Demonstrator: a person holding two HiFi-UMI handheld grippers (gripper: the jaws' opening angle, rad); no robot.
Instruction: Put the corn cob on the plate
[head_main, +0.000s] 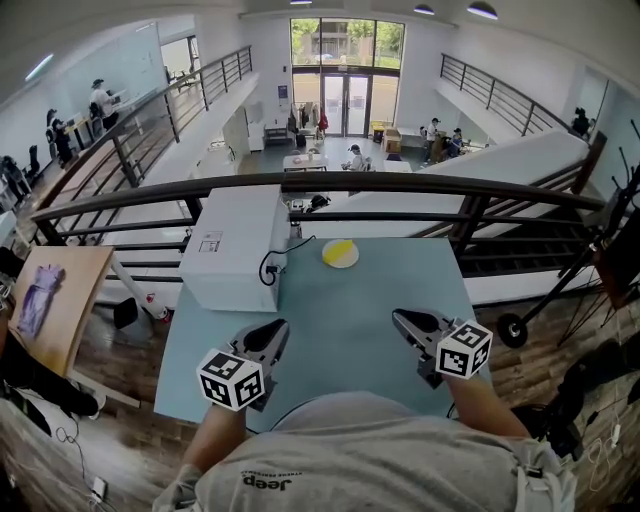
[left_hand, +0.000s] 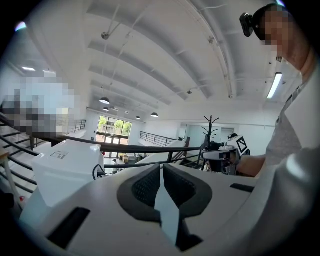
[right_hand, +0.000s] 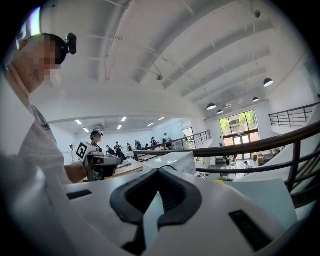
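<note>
At the far middle of the pale blue table (head_main: 330, 330) lies a small round plate (head_main: 340, 254) with a yellow patch on it; it is too small to tell whether that is the corn cob. My left gripper (head_main: 279, 329) hovers over the near left of the table, shut with nothing between its pads (left_hand: 150, 182). My right gripper (head_main: 399, 319) hovers at the near right, also shut and empty. Both point toward the far edge, well short of the plate. In the left gripper view the right gripper (left_hand: 220, 155) shows at the right; in the right gripper view the left gripper (right_hand: 103, 163) shows at the left.
A large white box (head_main: 236, 246) with a black cable (head_main: 270, 268) stands on the table's far left. A dark railing (head_main: 330, 185) runs just beyond the far edge, with a drop to a lower floor behind it. A wooden desk (head_main: 55, 300) is to the left.
</note>
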